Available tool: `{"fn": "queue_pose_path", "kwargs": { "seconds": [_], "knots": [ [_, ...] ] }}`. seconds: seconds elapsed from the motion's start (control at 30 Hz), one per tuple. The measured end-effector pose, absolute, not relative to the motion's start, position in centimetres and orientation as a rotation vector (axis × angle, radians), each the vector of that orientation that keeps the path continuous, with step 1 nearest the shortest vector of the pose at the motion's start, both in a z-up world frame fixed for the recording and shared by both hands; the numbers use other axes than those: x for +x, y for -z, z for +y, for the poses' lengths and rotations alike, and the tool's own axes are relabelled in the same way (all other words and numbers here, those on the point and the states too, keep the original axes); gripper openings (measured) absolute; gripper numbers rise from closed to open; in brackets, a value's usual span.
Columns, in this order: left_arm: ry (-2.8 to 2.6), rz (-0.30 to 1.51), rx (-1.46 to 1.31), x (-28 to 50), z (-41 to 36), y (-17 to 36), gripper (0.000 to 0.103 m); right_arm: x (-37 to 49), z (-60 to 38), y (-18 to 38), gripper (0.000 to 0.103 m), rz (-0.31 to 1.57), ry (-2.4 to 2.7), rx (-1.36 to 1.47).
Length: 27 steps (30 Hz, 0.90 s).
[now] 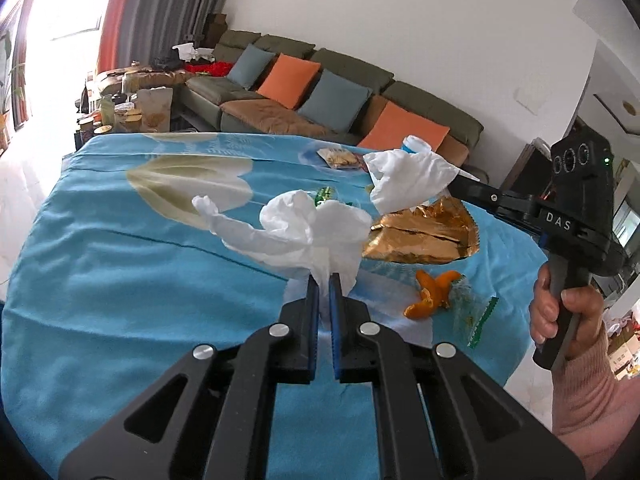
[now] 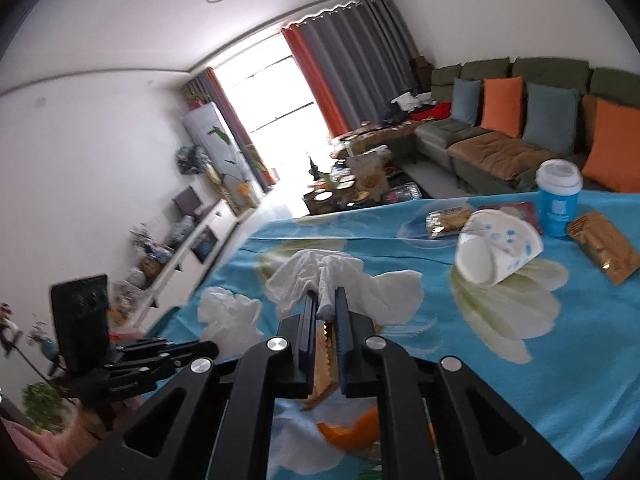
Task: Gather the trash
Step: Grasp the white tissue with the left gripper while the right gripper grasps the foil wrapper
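Left gripper (image 1: 324, 280) has its jaws pinching a crumpled white tissue (image 1: 304, 232), held up off the table w/ the blue flowered tablecloth (image 1: 120, 264). Right gripper (image 2: 323, 300) likewise has jaws closed on a second white tissue (image 2: 340, 280), also lifted above the cloth; in the left wrist view that tissue (image 1: 404, 176) hangs from the right gripper's tip, up and to the right of the first one, the two apart. A hand (image 1: 568, 316) grips the right tool's handle at the right edge. Trash on the cloth: gold foil wrapper (image 1: 424, 236) lying flat below the right tissue, orange peel (image 1: 432, 292) near it toward the table edge, and a clear wrapper w/ green edge (image 1: 480, 316) just beside the peel. Right wrist view shows farther stuff: a tipped paper cup (image 2: 496, 248) on its side, a blue cup w/ white lid (image 2: 558, 204) upright behind it, a brown snack packet (image 2: 604, 252) to its right, a clear snack bag (image 2: 448, 218) to its left. Sofa w/ orange and blue cushions (image 1: 304, 88) sits beyond the table.
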<state>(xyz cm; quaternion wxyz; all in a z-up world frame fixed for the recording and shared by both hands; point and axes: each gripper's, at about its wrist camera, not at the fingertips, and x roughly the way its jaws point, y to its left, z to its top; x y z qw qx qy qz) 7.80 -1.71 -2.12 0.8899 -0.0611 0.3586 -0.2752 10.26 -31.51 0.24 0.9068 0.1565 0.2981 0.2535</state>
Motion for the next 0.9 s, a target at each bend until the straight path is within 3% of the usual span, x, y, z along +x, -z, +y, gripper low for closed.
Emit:
{"fn": "queue_pose_path", "kwargs": {
  "seconds": [0.57,0.6,0.67,0.9],
  "knots": [
    [0.474,0.743,-0.137,5.4,3.3,3.1,0.005,10.4,-28.4,0.0,0.01,0.652,-0.569,0.272],
    [0.47,0.744,-0.14,5.4,3.5,3.2,0.005,10.5,-28.2,0.3,0.013,0.663,-0.556,0.26],
    [0.464,0.745,-0.142,5.2,4.0,3.4,0.005,10.6,-27.8,0.7,0.036,0.683,-0.534,0.234],
    [0.45,0.737,-0.138,4.8,4.7,3.6,0.005,11.3,-25.7,3.1,0.047,0.767,-0.464,0.101]
  ]
}}
